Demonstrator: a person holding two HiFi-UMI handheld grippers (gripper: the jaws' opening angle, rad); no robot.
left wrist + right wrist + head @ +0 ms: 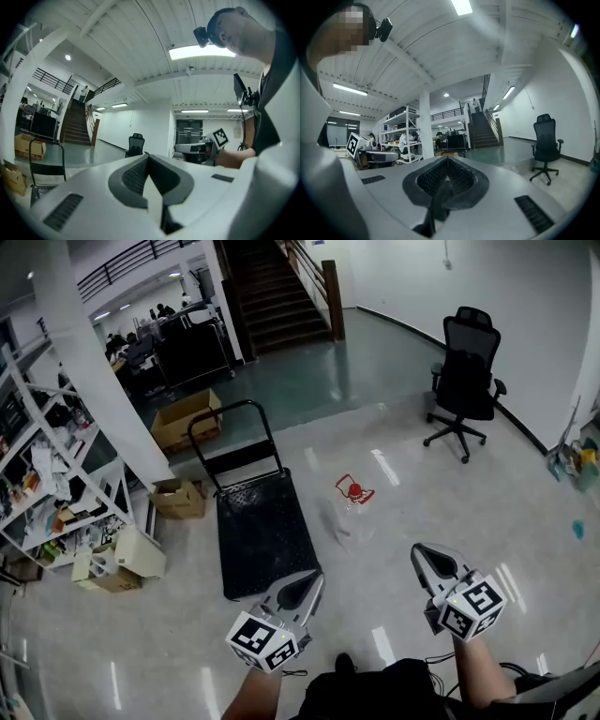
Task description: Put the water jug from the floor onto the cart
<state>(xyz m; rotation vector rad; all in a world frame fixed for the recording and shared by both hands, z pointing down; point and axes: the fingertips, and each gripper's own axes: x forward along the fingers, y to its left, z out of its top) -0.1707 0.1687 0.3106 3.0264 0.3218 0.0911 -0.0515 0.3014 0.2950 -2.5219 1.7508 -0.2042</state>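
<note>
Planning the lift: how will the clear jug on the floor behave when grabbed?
The water jug looks like clear plastic, so its walls are probably smooth and slippery; the red handle seems the surer grip. If full, likely heavy and sloshy; fill level can't be told.

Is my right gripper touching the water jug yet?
Apart. In the head view the right gripper, jaws shut, sits short of the water jug, with bare floor between them. The right gripper view shows nothing in its jaws.
</note>
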